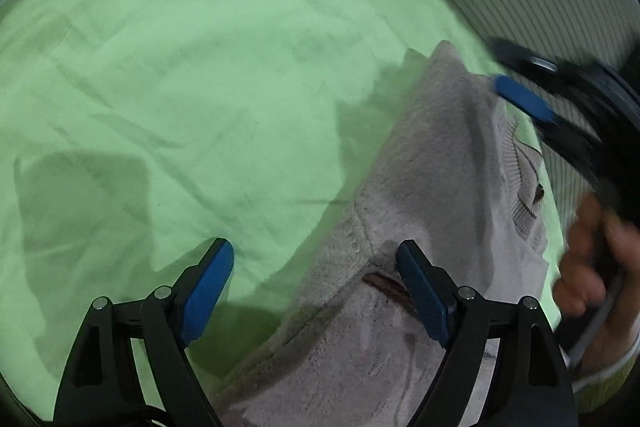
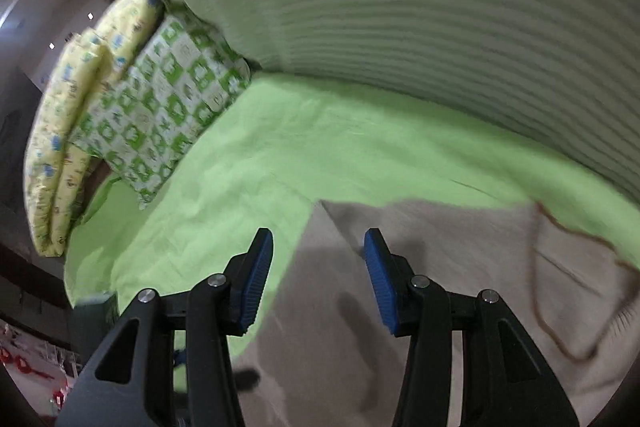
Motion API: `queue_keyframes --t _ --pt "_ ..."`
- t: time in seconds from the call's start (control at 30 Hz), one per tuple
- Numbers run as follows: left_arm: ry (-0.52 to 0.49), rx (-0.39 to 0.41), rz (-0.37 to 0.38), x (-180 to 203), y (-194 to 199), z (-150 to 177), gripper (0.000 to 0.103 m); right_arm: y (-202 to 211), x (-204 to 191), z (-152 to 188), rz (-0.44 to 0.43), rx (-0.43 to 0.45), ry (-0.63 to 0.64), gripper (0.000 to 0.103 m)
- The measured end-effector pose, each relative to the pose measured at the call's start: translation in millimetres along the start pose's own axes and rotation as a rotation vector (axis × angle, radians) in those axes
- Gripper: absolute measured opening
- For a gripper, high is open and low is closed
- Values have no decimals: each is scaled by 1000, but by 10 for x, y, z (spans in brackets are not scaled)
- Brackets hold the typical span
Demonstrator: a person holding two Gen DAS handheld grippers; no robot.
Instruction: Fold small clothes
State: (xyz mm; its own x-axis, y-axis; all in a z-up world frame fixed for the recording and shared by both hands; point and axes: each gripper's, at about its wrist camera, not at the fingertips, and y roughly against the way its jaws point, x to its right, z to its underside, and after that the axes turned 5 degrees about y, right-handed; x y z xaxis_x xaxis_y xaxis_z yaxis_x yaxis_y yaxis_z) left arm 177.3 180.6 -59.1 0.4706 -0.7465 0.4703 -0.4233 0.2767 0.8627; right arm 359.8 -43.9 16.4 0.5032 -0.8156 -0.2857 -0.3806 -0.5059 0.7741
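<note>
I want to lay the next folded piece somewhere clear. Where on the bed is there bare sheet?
The green sheet is bare across the wide stretch between the grey garment and the green-checked pillow. It is crowded along the striped bedding, where the garment lies with the right gripper over it.

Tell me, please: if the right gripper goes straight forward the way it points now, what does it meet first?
Most likely the grey garment on the green sheet. The right gripper is open and empty, and depth is unclear.
</note>
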Motion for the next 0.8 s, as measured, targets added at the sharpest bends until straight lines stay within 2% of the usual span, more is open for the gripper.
queue_keyframes --t 0.07,0.1,0.13,0.17,0.2,0.23,0.27,0.37,0.4,0.43,0.5,0.53,0.6,0.7,0.8 --pt "-41 -11 -18 67 -49 16 86 -211 -8 -52 48 -61 -2 49" --pt "-62 -11 -27 95 -98 19 86 -307 -9 -51 22 -88 -1 48" --pt "-90 -6 -42 131 -108 28 85 -384 -24 -47 14 -113 8 32" --pt "-132 5 -64 183 -122 45 76 -431 -38 -36 18 -127 17 17" --pt "-158 14 -69 211 -118 55 52 -457 -51 -22 19 -129 20 7" --pt "-180 13 -40 242 -112 66 37 -435 -74 -17 14 -100 24 7" --pt "-180 4 -6 258 -98 68 15 -379 -88 -32 -7 -58 28 7" --pt "-230 97 -33 330 93 117 13 -134 -174 -31 -145 142 40 6" --pt "-232 114 -28 332 118 131 13 -100 -190 -5 -155 181 51 6" --pt "-230 120 -21 315 131 142 13 -134 -185 30 -130 190 55 6" --pt "-236 102 -54 281 56 170 13 -315 -97 73 -132 133 16 6" --pt "-240 95 -76 275 10 181 13 -404 -41 104 -88 100 -4 7" --pt "-232 78 -82 238 -20 180 18 -416 83 182 -58 92 -44 14" --pt "-225 82 -113 238 7 168 31 -107 239 308 -46 172 -131 28" --pt "-217 77 -120 189 69 209 38 355 313 521 -64 270 -176 28"
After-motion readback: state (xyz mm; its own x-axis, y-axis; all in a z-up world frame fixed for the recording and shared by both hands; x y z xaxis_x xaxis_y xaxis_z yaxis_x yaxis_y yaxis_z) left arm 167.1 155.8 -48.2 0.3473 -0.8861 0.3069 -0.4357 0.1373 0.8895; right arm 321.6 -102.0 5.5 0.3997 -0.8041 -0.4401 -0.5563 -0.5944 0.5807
